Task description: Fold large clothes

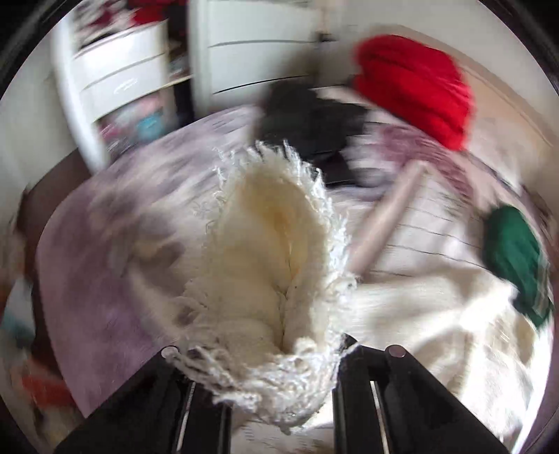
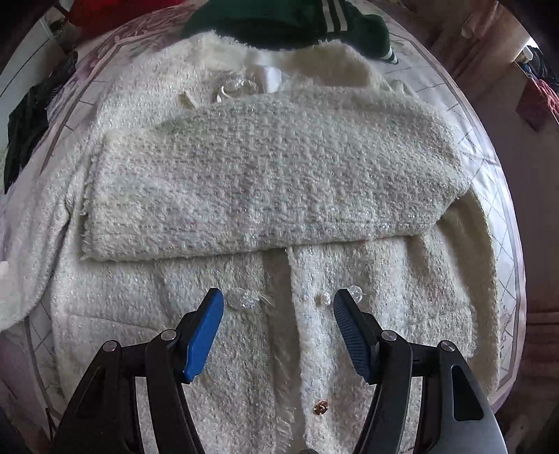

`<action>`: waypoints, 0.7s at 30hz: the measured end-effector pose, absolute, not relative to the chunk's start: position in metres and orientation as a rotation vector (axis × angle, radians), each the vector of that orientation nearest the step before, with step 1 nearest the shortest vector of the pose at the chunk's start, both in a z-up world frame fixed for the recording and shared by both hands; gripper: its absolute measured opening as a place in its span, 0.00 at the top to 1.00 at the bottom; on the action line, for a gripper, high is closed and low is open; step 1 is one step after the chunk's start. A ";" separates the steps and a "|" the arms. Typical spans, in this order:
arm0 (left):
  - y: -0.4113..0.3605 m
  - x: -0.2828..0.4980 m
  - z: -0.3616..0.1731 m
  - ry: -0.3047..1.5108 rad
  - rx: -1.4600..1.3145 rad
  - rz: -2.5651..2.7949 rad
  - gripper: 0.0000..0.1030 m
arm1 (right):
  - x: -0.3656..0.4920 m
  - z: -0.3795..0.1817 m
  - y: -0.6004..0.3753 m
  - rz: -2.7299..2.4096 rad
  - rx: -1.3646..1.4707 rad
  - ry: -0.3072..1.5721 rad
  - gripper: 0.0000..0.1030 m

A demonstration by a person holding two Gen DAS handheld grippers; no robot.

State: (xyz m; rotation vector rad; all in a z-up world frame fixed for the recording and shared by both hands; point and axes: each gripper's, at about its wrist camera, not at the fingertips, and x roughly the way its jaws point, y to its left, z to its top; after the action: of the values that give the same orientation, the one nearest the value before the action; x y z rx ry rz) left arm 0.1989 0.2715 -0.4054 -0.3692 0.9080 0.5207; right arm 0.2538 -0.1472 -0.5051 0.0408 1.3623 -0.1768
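Note:
A cream fuzzy cardigan [image 2: 279,349] lies spread on the bed, buttoned front up, with clear buttons [image 2: 241,299] down its middle. One sleeve [image 2: 265,188] is folded flat across the chest. My right gripper [image 2: 277,304] is open and empty, hovering just above the button line. My left gripper [image 1: 262,352] is shut on the fringed cuff of the other cream sleeve [image 1: 269,244], which is lifted up in front of the camera. The left wrist view is motion-blurred.
A green garment with white stripes [image 2: 297,21] lies beyond the collar; it also shows in the left wrist view [image 1: 513,251]. A red garment [image 1: 415,87] and a black one [image 1: 307,118] lie on the lilac bedspread [image 1: 104,244]. White drawers [image 1: 118,77] stand behind.

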 end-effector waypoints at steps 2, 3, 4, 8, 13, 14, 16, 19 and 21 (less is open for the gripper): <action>0.237 0.216 -0.386 0.922 -0.289 0.436 0.91 | 0.255 -0.495 -0.155 -0.170 0.081 1.354 0.35; 0.214 0.225 -0.376 0.922 -0.252 0.376 0.91 | 0.256 -0.489 -0.161 -0.169 0.101 1.353 0.35; 0.195 0.231 -0.368 0.923 -0.218 0.336 0.91 | 0.256 -0.483 -0.169 -0.168 0.127 1.352 0.34; 0.089 0.258 -0.355 0.971 -0.122 0.096 0.91 | 0.254 -0.463 -0.211 -0.171 0.183 1.348 0.34; -0.019 0.281 -0.375 1.067 -0.062 -0.098 0.91 | 0.231 -0.445 -0.283 -0.227 0.231 1.326 0.34; -0.039 0.284 -0.382 1.089 -0.049 -0.126 0.91 | 0.225 -0.443 -0.298 -0.245 0.235 1.325 0.34; -0.075 0.298 -0.393 1.116 -0.032 -0.165 0.91 | 0.215 -0.442 -0.326 -0.283 0.251 1.324 0.34; -0.120 0.307 -0.414 1.161 -0.004 -0.201 0.91 | 0.196 -0.446 -0.367 -0.348 0.286 1.332 0.34; -0.149 0.314 -0.425 1.189 0.004 -0.214 0.91 | 0.185 -0.451 -0.391 -0.389 0.314 1.337 0.34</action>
State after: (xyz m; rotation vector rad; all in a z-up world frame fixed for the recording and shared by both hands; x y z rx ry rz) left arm 0.3138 -0.1494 -0.4252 0.0043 1.1893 -0.2135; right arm 0.1847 -0.3913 -0.4508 0.3143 1.3367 -0.3893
